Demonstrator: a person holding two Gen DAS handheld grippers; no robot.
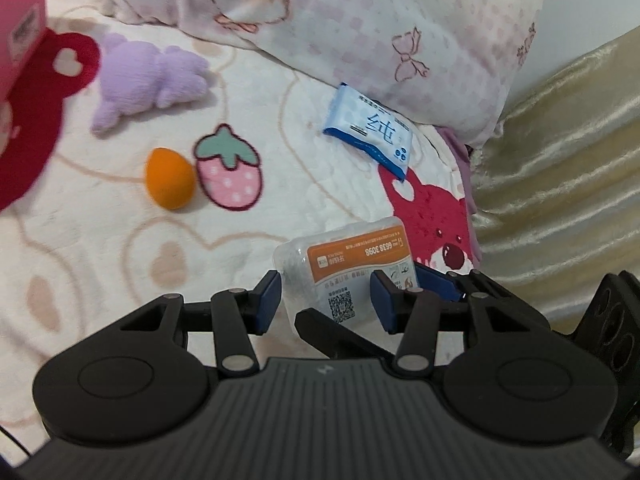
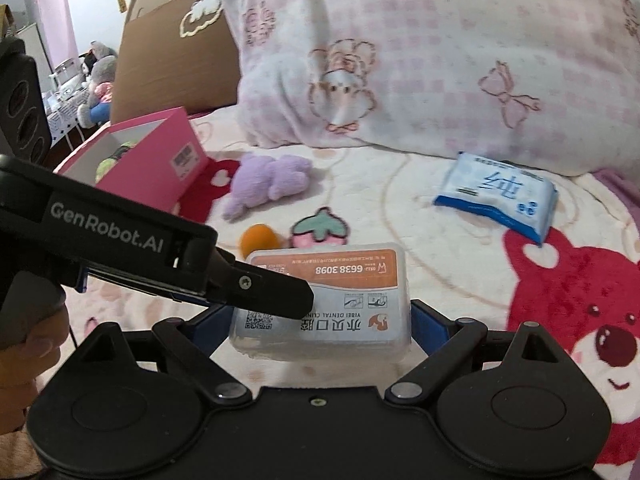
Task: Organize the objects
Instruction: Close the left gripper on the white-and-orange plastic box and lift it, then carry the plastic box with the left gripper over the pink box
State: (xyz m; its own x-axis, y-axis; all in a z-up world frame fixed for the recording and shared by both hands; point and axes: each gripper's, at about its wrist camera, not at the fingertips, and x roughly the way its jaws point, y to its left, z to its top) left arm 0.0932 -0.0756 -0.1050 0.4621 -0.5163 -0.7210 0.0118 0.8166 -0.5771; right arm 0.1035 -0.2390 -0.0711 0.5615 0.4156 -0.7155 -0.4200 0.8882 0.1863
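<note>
A clear plastic box (image 1: 360, 252) with an orange and white label hangs above the bed blanket, held by both grippers. In the left wrist view my left gripper (image 1: 326, 298) has its blue pads against the box's near left part, shut on it. A blue pad of the right gripper (image 1: 436, 284) shows at the box's right end. In the right wrist view my right gripper (image 2: 320, 320) clamps the box (image 2: 332, 268) at its two ends, and the left gripper's black finger (image 2: 280, 300) lies across the label from the left.
On the blanket lie an orange egg-shaped sponge (image 1: 168, 180), a purple plush (image 1: 148, 80) and a blue tissue pack (image 1: 370, 132). An open pink box (image 2: 160, 168) stands at the left. A large pillow (image 2: 440, 60) lies behind, and gold fabric (image 1: 560, 180) is at the right.
</note>
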